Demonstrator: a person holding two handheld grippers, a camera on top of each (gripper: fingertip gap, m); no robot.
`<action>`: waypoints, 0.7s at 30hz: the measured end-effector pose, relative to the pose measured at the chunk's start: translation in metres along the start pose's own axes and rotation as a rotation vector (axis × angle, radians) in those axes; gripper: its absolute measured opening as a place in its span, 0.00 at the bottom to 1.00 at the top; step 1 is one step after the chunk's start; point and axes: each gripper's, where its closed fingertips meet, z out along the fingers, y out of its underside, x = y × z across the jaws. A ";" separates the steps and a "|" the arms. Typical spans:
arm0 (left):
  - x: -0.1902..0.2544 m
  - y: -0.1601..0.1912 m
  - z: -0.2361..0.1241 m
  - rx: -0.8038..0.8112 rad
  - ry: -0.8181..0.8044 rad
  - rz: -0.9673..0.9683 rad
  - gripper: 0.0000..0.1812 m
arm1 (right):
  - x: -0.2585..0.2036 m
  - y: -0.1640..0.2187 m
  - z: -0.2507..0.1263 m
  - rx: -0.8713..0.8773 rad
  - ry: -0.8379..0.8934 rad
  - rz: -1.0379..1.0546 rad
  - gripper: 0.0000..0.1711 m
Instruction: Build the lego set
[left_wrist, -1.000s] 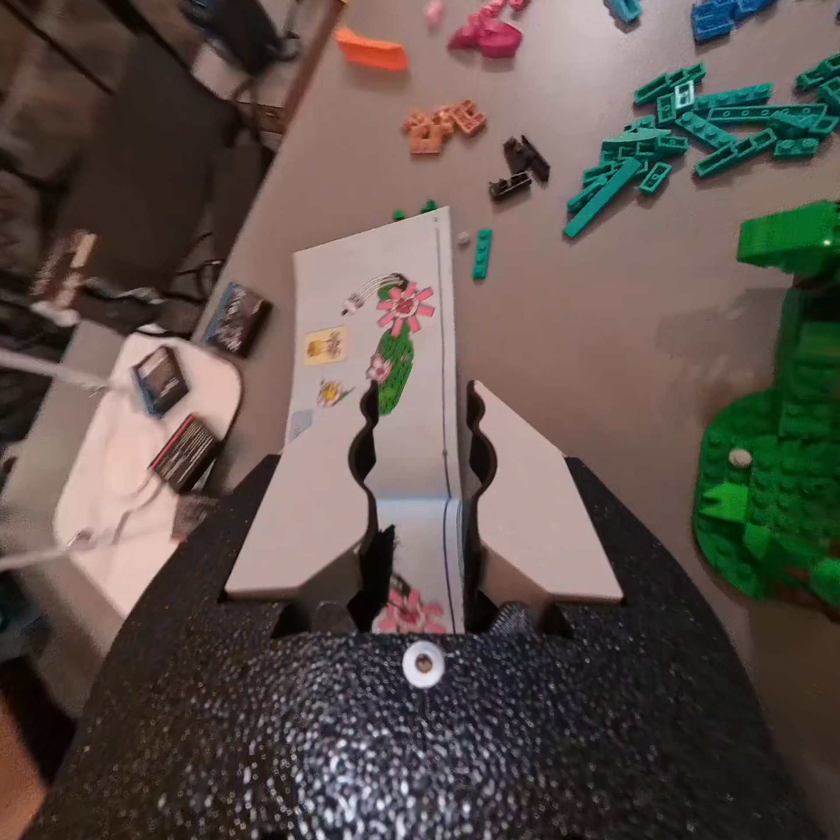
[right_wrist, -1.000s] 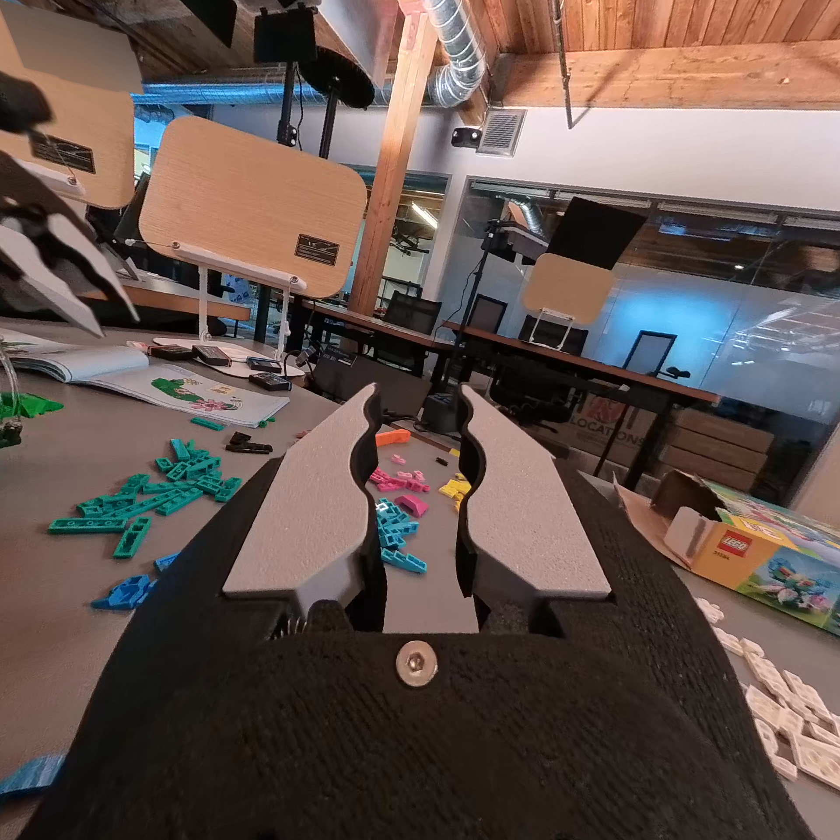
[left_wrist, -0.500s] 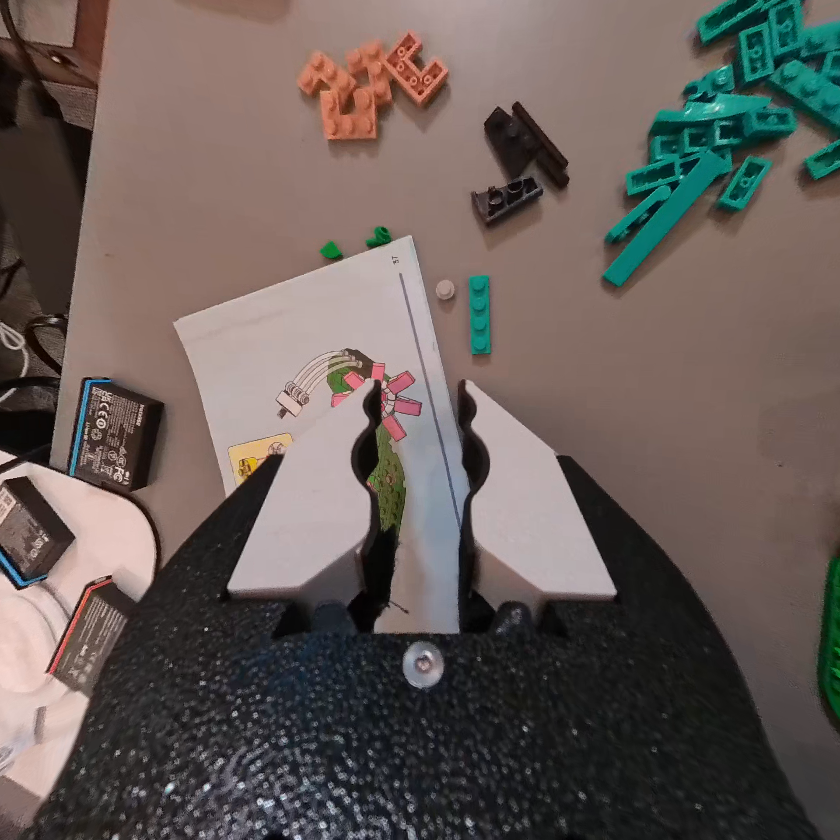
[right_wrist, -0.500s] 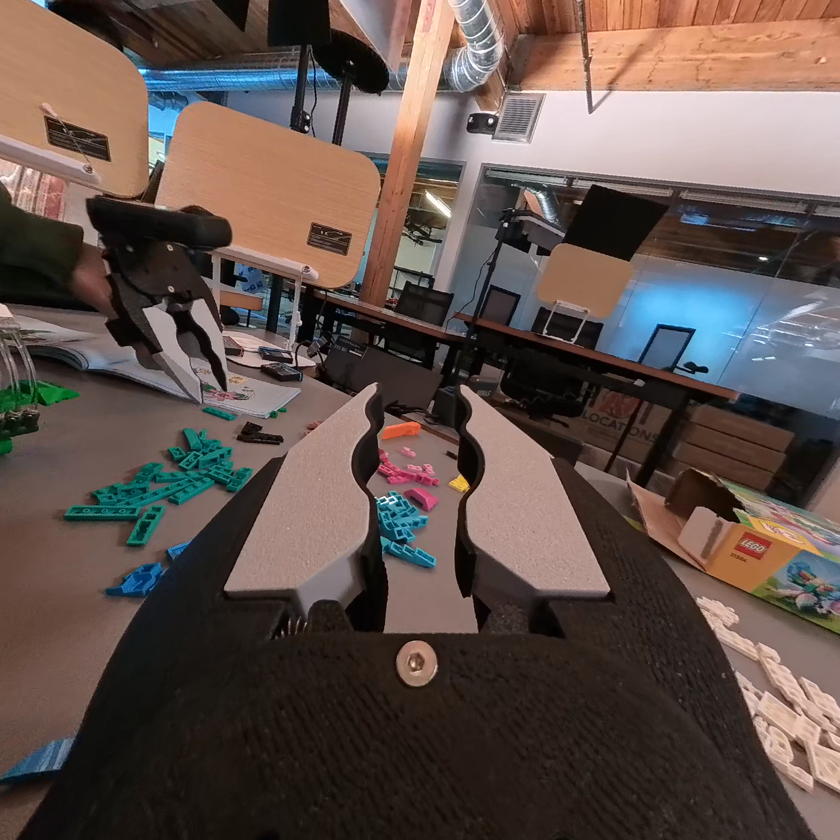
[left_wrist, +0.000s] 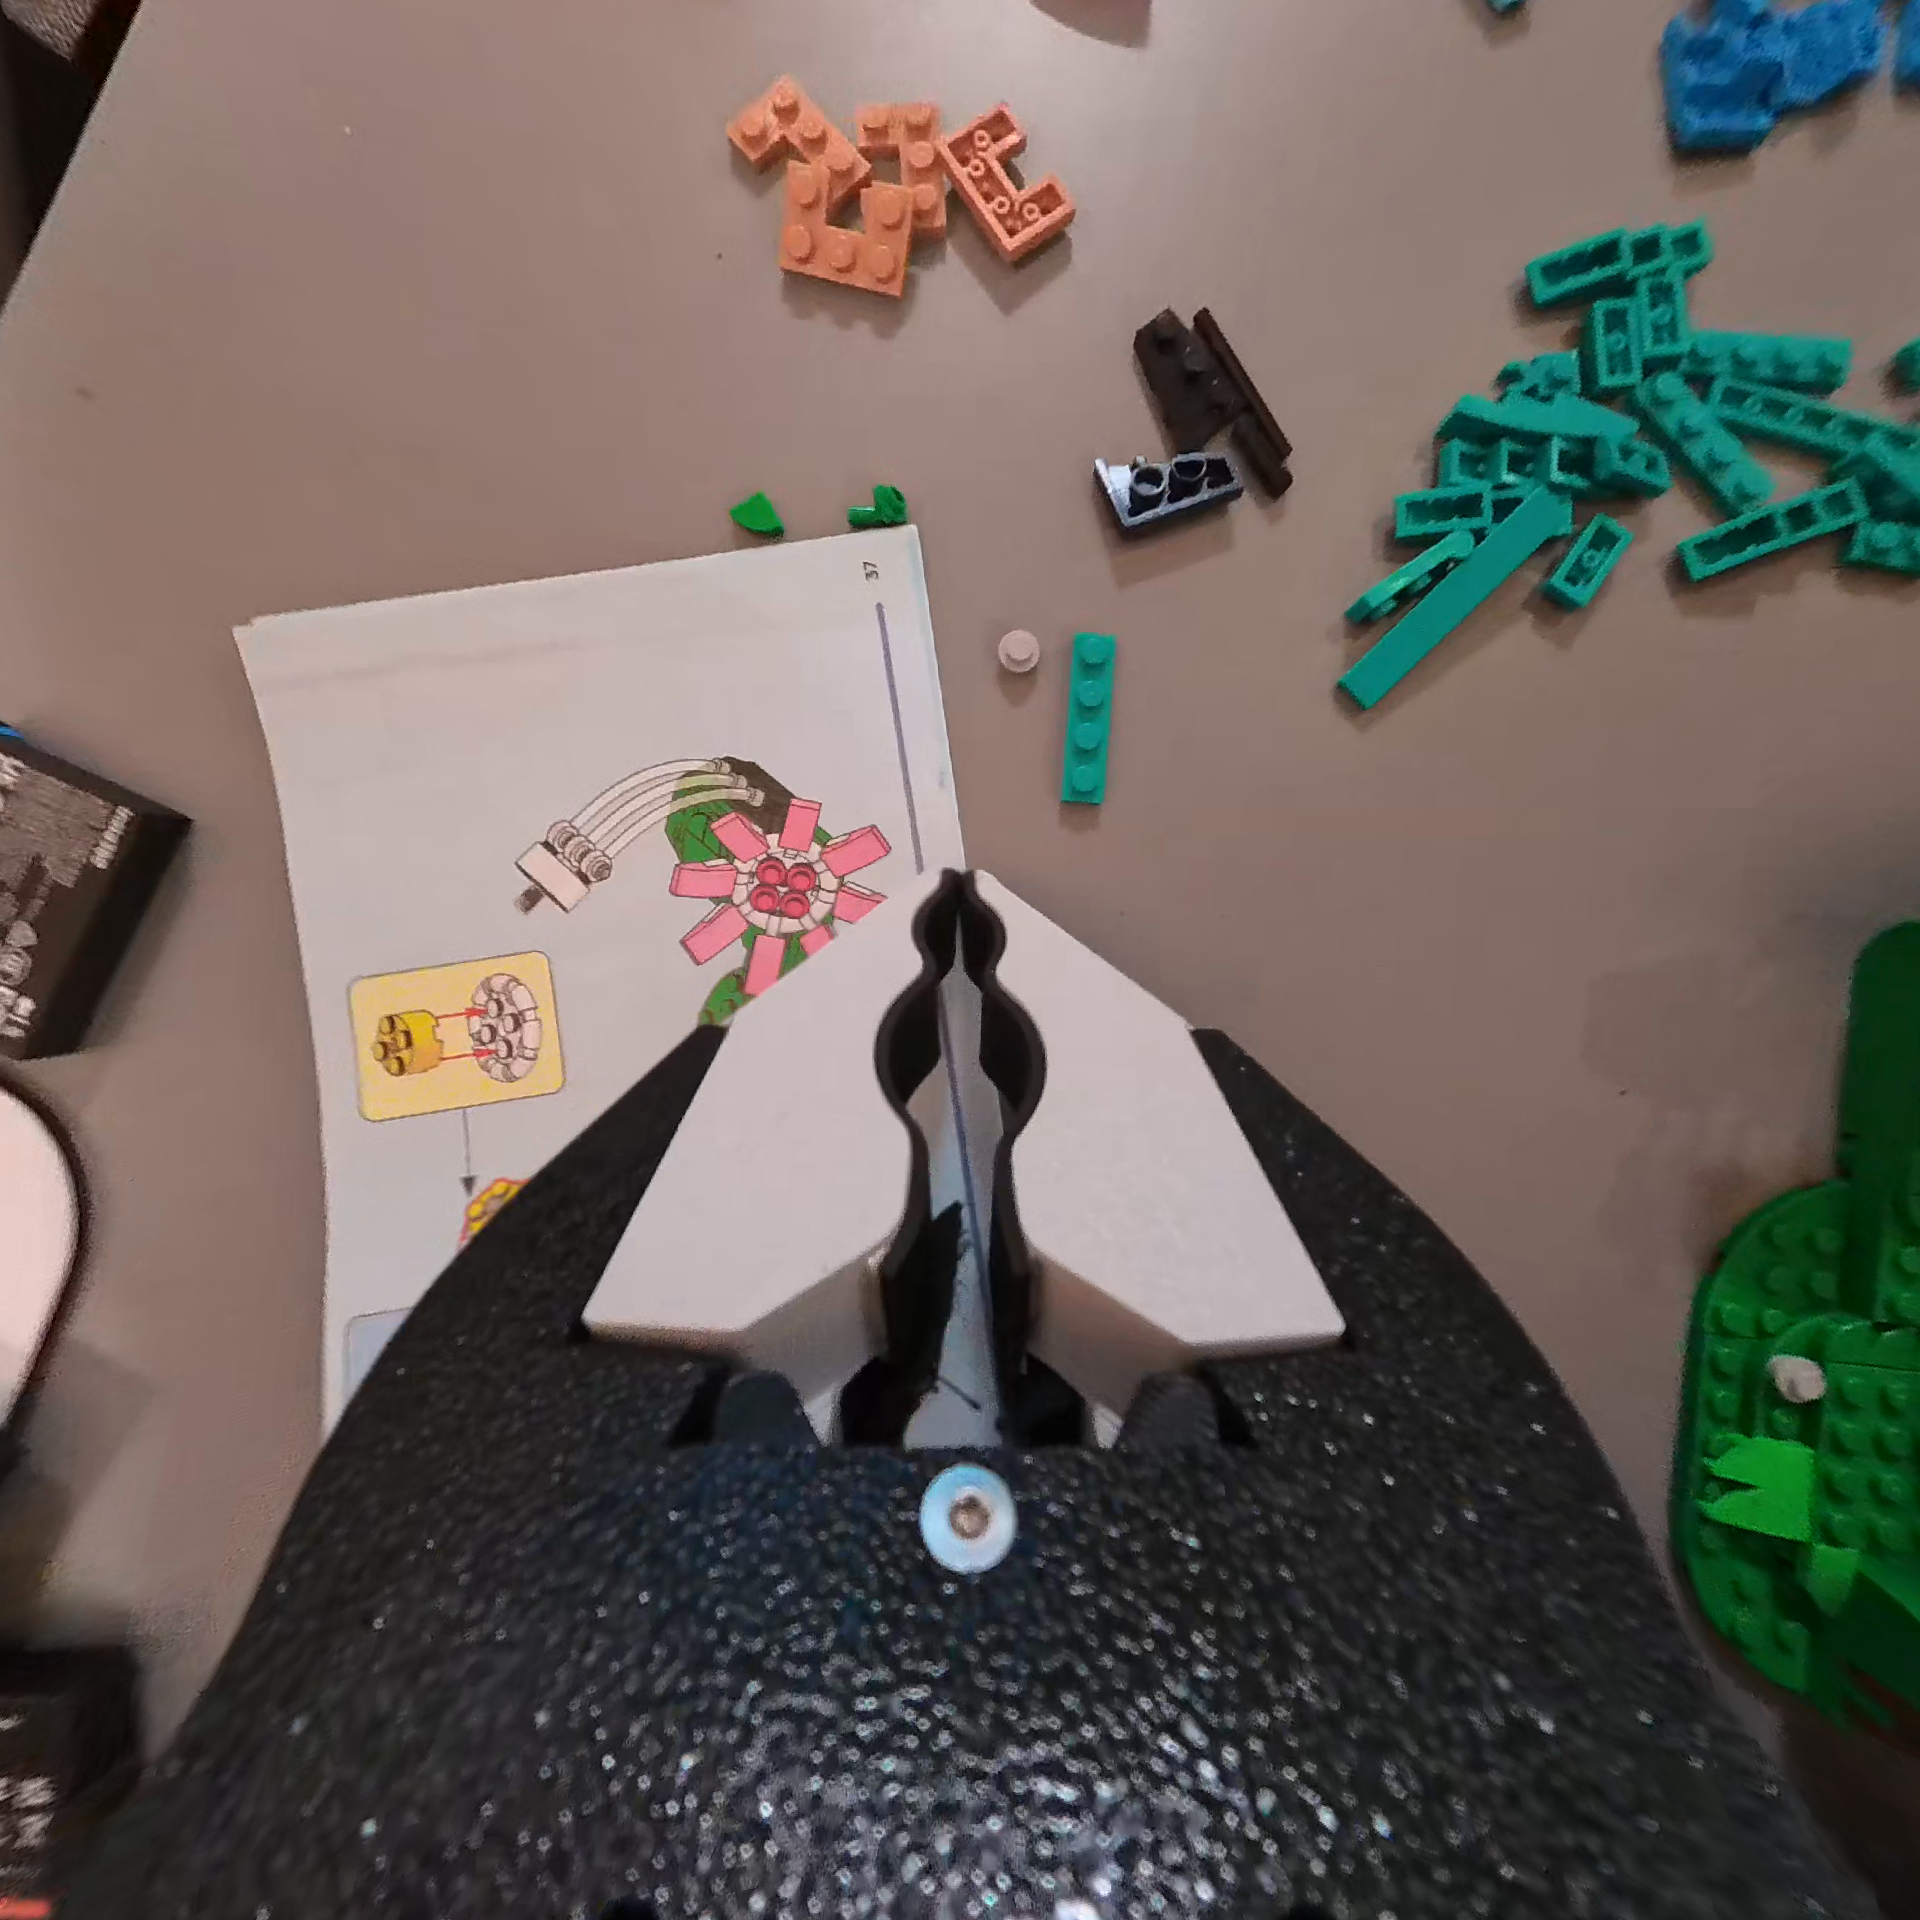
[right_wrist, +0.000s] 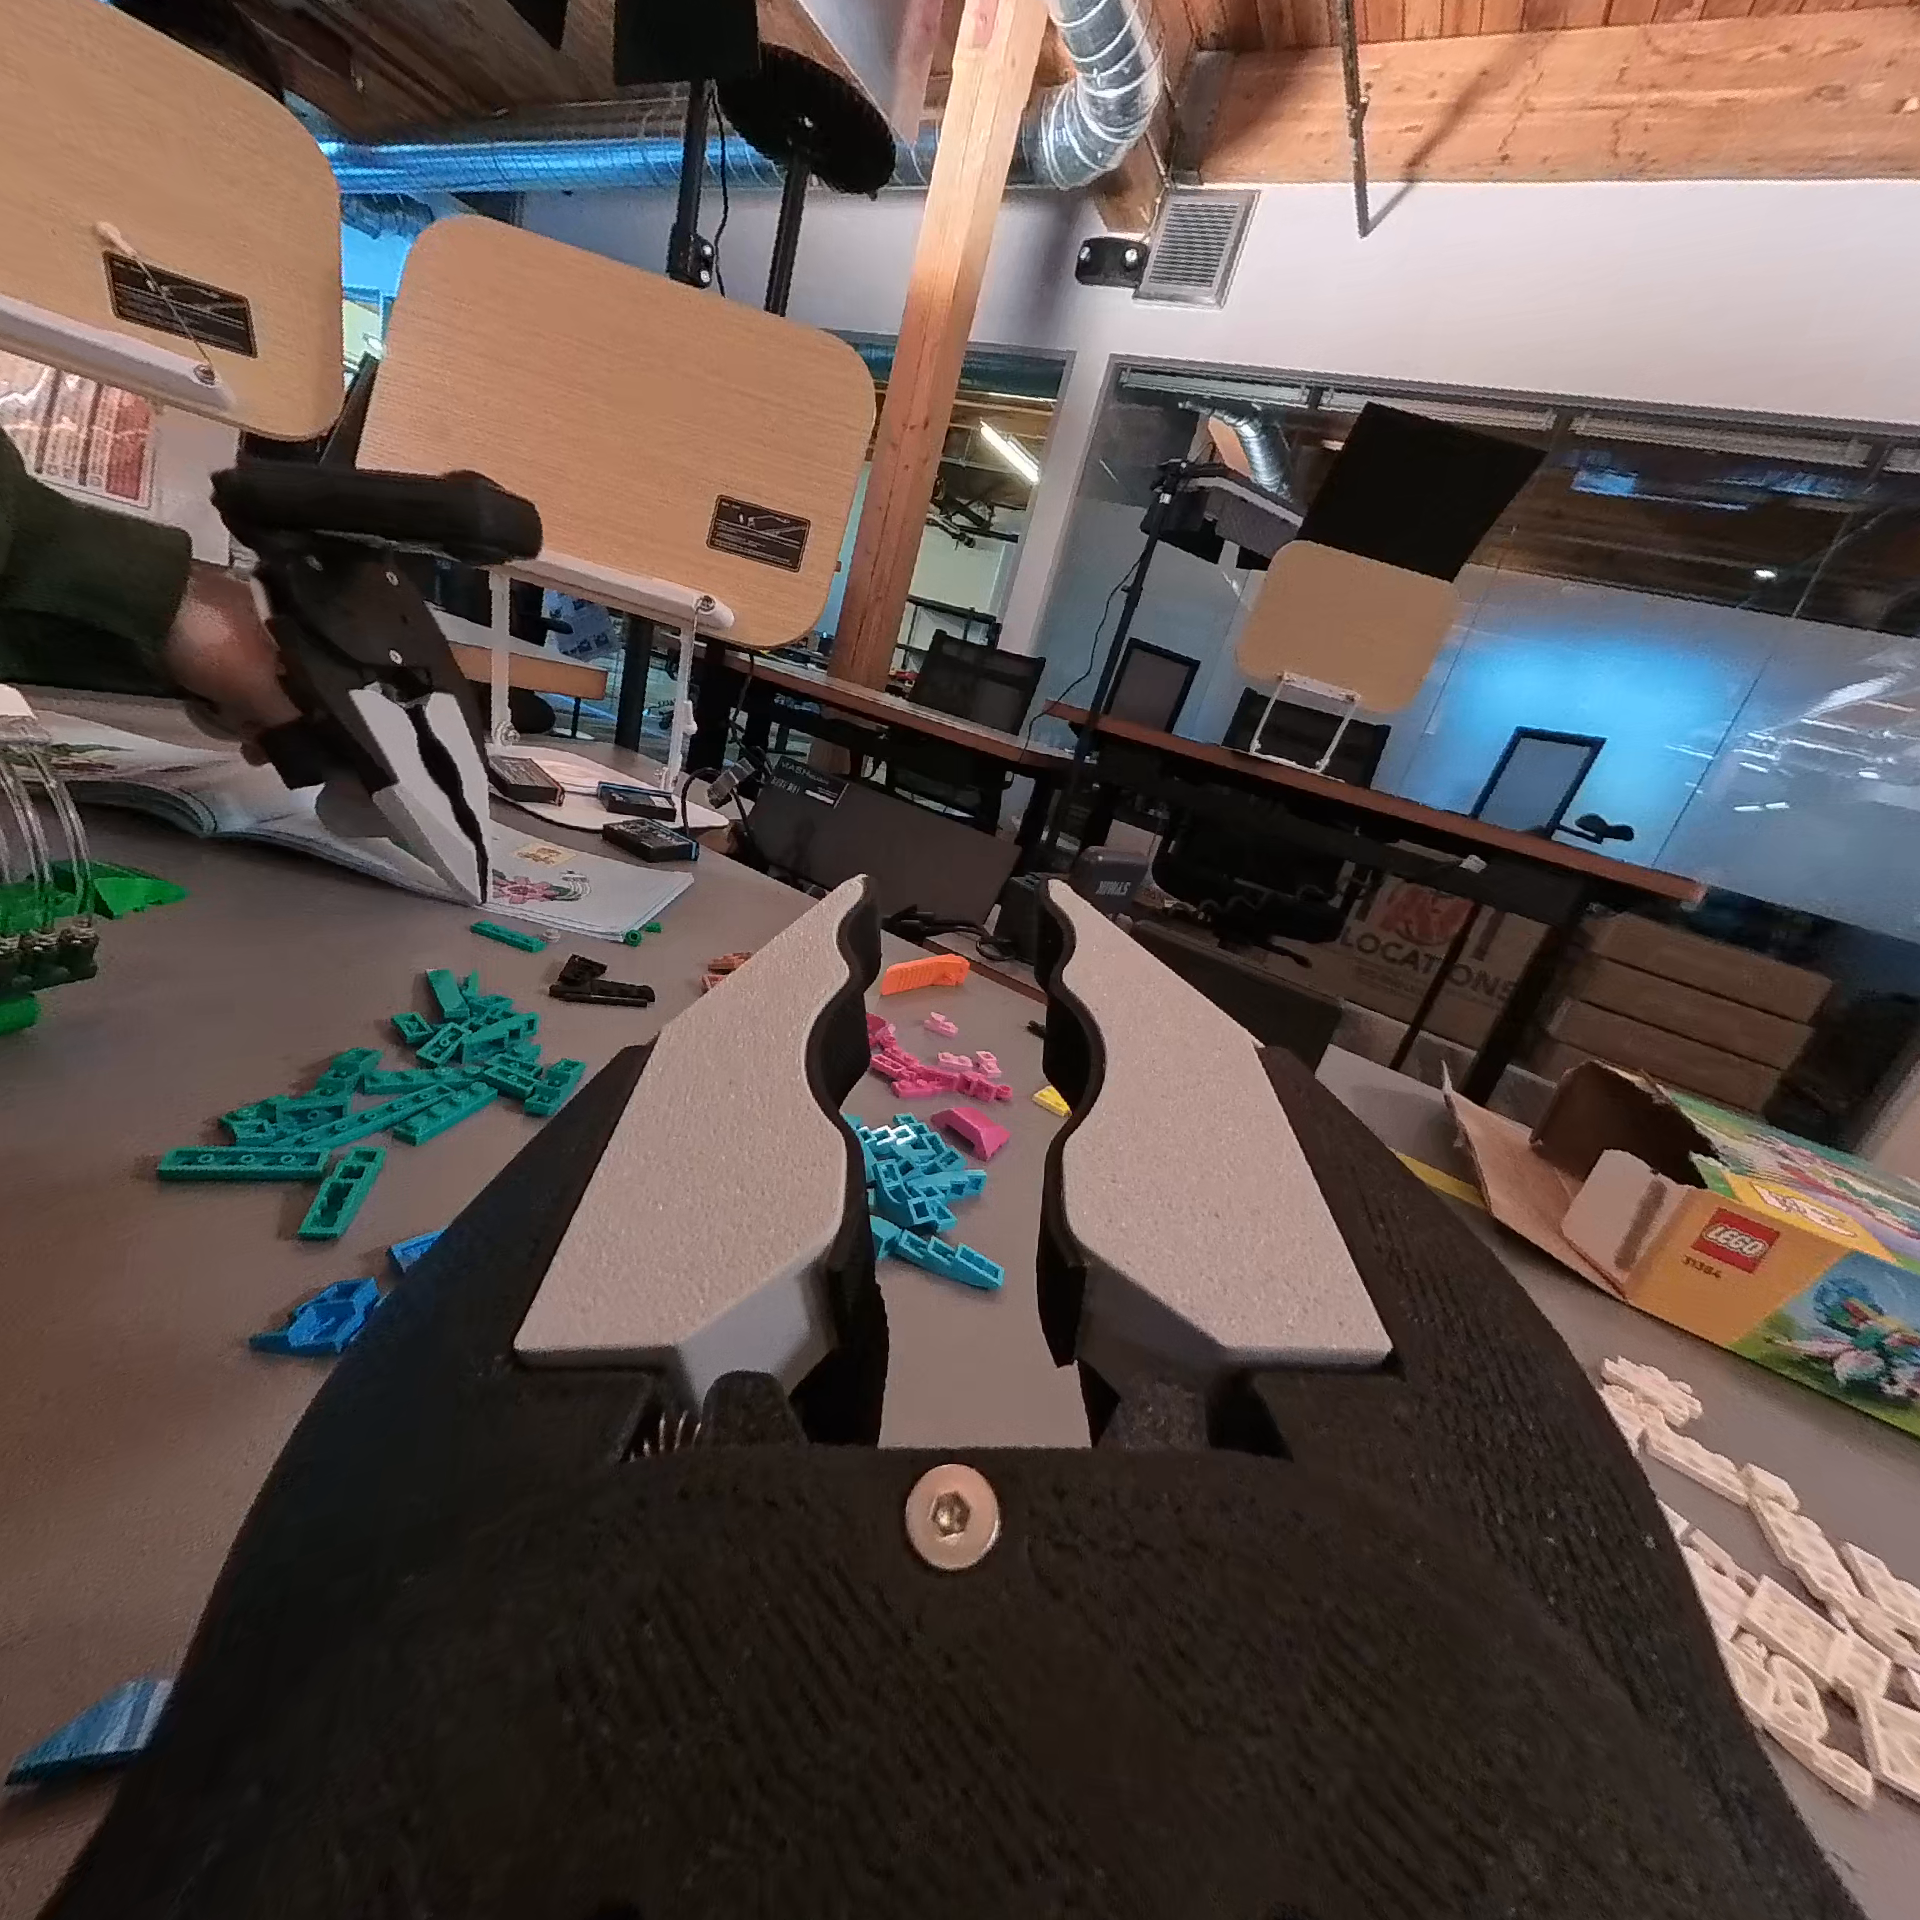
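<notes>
On the grey table (left_wrist: 1351, 987), your left gripper (left_wrist: 958, 883) has just clenched on the edge of the instruction booklet (left_wrist: 582, 727), likely to turn its page, while your right gripper (right_wrist: 951, 904) hovers released above the loose bricks (right_wrist: 416, 1091) near the green build (left_wrist: 1818, 1403).

The left claw (left_wrist: 958, 883) points steeply down, its grey fingers (left_wrist: 790, 1122) pressed together at the tips; whether they pinch anything is hard to tell. A hand (right_wrist: 223, 665) in a dark sleeve holds it. The right claw (right_wrist: 951, 904) sits low and nearly level, fingers (right_wrist: 727, 1143) parted with a clear gap between them.
</notes>
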 end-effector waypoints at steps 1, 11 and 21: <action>0.000 0.000 0.000 0.013 0.017 -0.030 0.00 | 0.000 0.000 0.000 0.000 0.000 0.000 0.16; -0.008 0.000 -0.006 0.122 0.081 -0.218 0.00 | 0.000 0.001 0.000 -0.007 -0.003 0.007 0.16; -0.026 0.025 -0.018 -0.019 -0.115 -0.119 0.00 | -0.001 0.002 0.000 -0.012 -0.008 0.014 0.15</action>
